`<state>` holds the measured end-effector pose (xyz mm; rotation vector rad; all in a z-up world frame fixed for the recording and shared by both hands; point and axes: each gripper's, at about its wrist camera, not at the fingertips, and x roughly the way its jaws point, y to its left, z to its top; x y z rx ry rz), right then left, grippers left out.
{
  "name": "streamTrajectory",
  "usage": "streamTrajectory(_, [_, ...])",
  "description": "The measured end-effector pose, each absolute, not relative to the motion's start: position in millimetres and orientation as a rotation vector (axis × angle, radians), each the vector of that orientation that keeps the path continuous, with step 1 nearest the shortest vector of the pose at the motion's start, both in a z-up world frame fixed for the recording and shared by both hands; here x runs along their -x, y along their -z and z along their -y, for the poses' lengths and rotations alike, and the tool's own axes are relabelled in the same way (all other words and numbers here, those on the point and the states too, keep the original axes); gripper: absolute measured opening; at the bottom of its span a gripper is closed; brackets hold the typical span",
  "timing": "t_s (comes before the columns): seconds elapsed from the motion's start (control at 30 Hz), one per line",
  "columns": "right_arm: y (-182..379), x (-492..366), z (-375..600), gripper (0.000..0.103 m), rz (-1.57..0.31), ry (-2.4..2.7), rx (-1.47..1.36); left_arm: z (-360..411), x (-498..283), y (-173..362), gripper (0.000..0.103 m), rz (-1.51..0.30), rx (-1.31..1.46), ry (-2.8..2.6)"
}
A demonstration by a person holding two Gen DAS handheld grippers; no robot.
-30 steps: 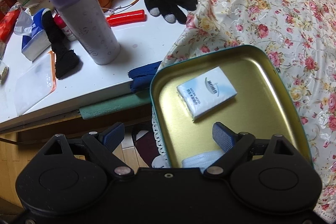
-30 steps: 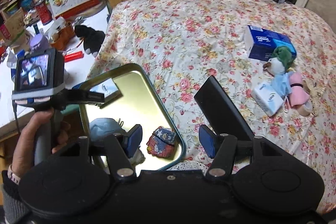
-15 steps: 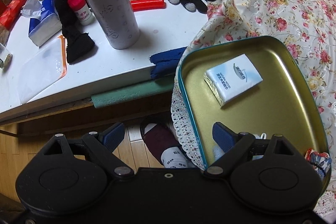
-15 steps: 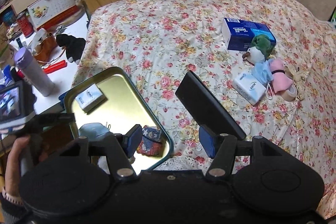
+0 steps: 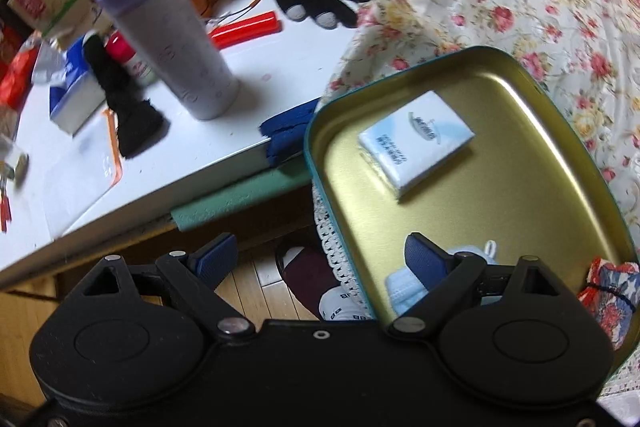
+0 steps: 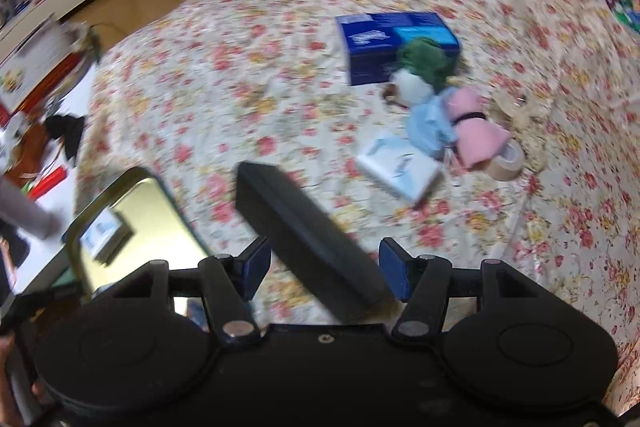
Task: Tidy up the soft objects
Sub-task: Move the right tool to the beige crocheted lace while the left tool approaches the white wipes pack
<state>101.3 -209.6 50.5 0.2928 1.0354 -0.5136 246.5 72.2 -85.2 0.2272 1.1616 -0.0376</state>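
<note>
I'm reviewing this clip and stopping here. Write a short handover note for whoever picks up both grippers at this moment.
Left gripper: open, empty, over the near-left rim of the gold tin.
Right gripper: open, empty, above the floral bedspread, with the black case lying beneath it.
Done: tissue pack, light blue mask and patterned fabric piece are in the tin.
Left: on the bed, second tissue pack, blue mask, pink soft item and green-hatted plush by the blue box.
</note>
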Motion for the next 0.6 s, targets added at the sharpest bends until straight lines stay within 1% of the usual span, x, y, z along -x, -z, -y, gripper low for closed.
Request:
streamTrajectory(0.33, [-29,-102,313,0.058,-1.037,0.644,-0.379,-34,-237,72,0.088,-1.093,-0.298,0.127])
streamTrajectory(0.6, [-23,-108,406,0.059,-0.969,0.79,-0.456,-14,-236,71,0.088,-1.066,-0.323,0.151])
